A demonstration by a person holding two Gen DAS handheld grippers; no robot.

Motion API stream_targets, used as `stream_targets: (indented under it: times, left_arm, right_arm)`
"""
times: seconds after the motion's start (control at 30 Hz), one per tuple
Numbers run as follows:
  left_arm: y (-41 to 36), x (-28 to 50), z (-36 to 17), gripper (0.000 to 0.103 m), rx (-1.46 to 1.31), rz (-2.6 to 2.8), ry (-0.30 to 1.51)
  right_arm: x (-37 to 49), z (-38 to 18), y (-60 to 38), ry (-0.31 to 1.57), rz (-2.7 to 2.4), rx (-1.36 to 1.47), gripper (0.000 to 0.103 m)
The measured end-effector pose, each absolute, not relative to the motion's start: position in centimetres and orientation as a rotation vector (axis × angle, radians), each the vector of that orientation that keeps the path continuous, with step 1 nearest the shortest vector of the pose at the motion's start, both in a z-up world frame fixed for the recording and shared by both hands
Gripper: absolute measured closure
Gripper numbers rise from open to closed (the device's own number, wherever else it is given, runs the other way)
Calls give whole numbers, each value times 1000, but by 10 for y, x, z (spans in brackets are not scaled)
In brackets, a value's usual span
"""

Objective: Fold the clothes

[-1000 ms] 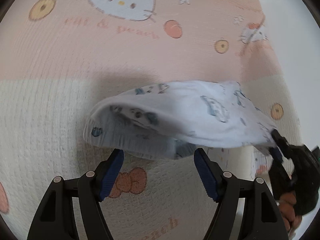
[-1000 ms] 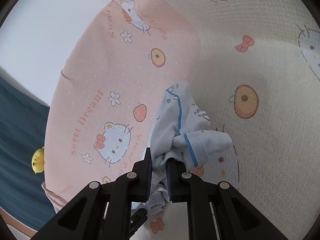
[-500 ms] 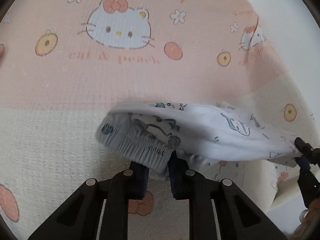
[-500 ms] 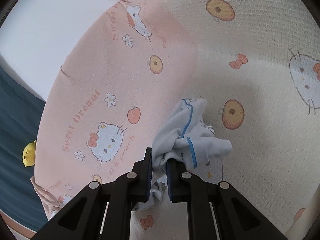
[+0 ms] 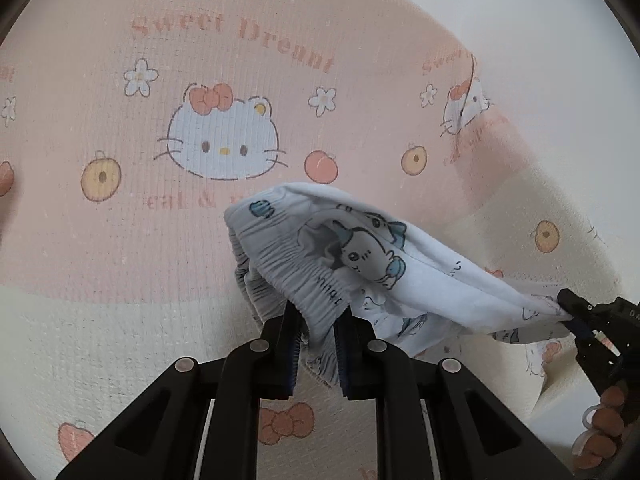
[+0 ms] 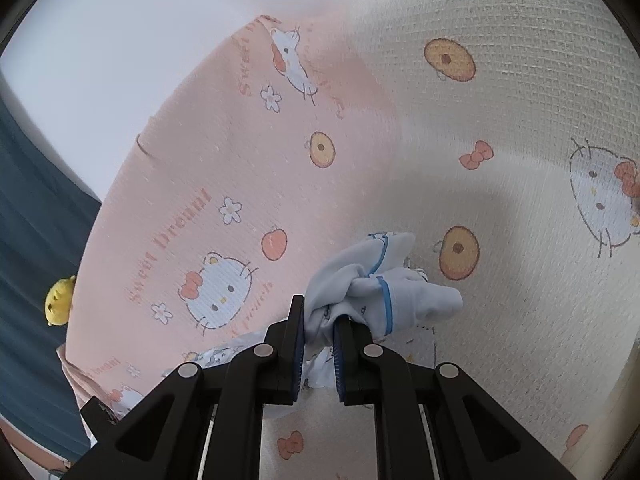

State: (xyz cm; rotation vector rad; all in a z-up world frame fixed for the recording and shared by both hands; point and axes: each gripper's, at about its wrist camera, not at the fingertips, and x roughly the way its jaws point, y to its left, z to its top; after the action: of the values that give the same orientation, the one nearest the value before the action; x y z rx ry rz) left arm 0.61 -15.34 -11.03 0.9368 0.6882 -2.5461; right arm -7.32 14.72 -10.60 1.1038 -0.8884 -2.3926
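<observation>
Left wrist view: left gripper (image 5: 316,336) at six o'clock, blue pads pinched tight on the gathered elastic waistband of the white printed garment (image 5: 360,256) — cloth bunched between the jaws and spilling out above and below them. From that pinch, garment spread up toward twelve o'clock and then drawn out toward four o'clock, hanging clear of the blanket (image 5: 160,60) beneath. Cartoon print in blue and grey facing the lens just past the jaws. At four o'clock, far end of the cloth caught in the tips of the right gripper (image 5: 570,314), with a person's hand (image 5: 604,428) on its handle at the lower edge. Blanket pink toward twelve o'clock, cream toward six, dotted with cat faces, bows, flowers and peaches.

Right wrist view: right gripper (image 6: 320,340) at six o'clock, jaws clamped together on a crumpled fold of the same garment (image 6: 372,276) — blue-trimmed hem bulging out toward one o'clock, just beyond the pads, more cloth trailing down behind the left finger toward seven o'clock. Blanket (image 6: 520,120) below, pink half at ten o'clock, cream half at two. Small yellow toy (image 6: 59,300) at nine o'clock, off the blanket's edge against dark blue fabric (image 6: 28,260).
</observation>
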Motion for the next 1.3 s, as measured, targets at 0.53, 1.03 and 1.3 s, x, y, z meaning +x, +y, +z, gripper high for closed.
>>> stream_targets:
  times: [0.53,1.03,1.3]
  left_arm:
    - [-148,33,-88,90,1067,-2647,537]
    - [-146,49,-135,90,1299,-2558,668]
    - [-157,52,-132,90,1298,-2562,717]
  right_arm:
    - [-60,-93,149,-834,-2418,1015,92]
    - [-61,-119,134,-560,-2442,1306,92]
    - [-75,-119,122,-489,-2439,1314,92]
